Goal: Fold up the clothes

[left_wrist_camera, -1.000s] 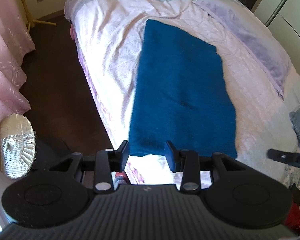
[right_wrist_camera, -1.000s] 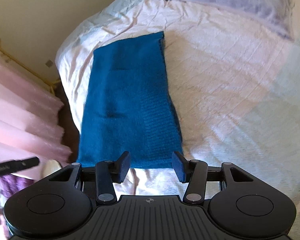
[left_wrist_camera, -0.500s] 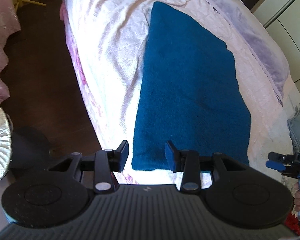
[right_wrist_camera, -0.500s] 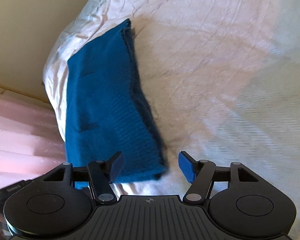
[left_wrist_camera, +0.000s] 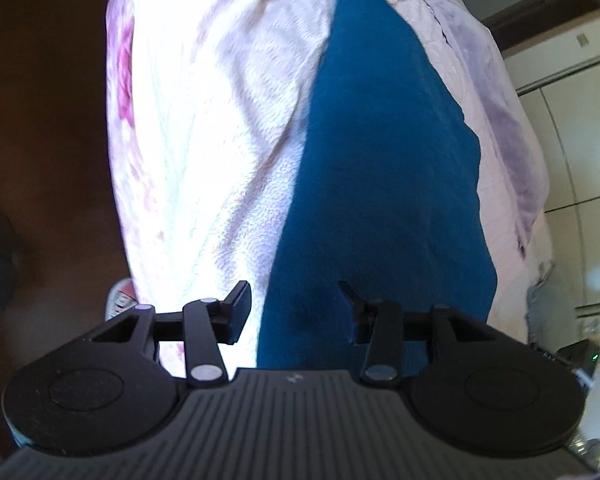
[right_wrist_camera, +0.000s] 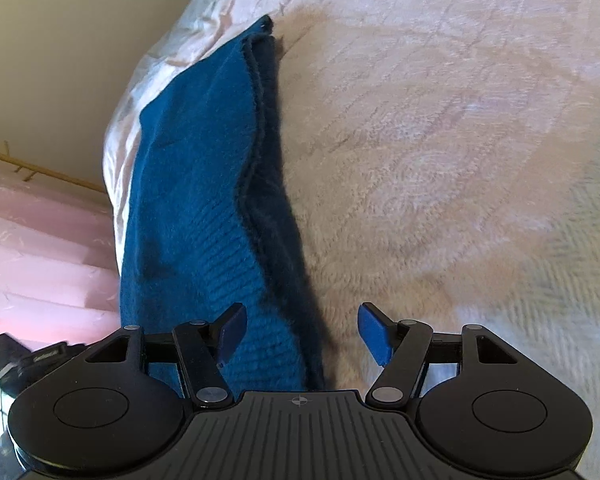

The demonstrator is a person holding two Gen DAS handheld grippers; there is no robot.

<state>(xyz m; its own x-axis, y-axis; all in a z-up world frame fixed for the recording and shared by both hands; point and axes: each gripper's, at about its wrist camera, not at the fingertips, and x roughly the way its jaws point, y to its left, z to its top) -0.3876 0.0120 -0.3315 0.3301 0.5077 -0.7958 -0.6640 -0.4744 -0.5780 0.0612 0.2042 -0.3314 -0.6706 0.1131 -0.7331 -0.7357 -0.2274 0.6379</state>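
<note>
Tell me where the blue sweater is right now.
The blue sweater lies folded lengthwise on the bed cover. In the left wrist view it sits right of centre; in the right wrist view, left, towards the pink curtain.

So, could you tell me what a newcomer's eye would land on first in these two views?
The teal knitted garment, already folded into a long strip, lies along the edge of the bed's pale pink bedspread. Both grippers frame its near end, jaws open: the left gripper at its left corner, the right gripper over its right edge, where the stacked layers show. Neither grips the cloth.
</note>
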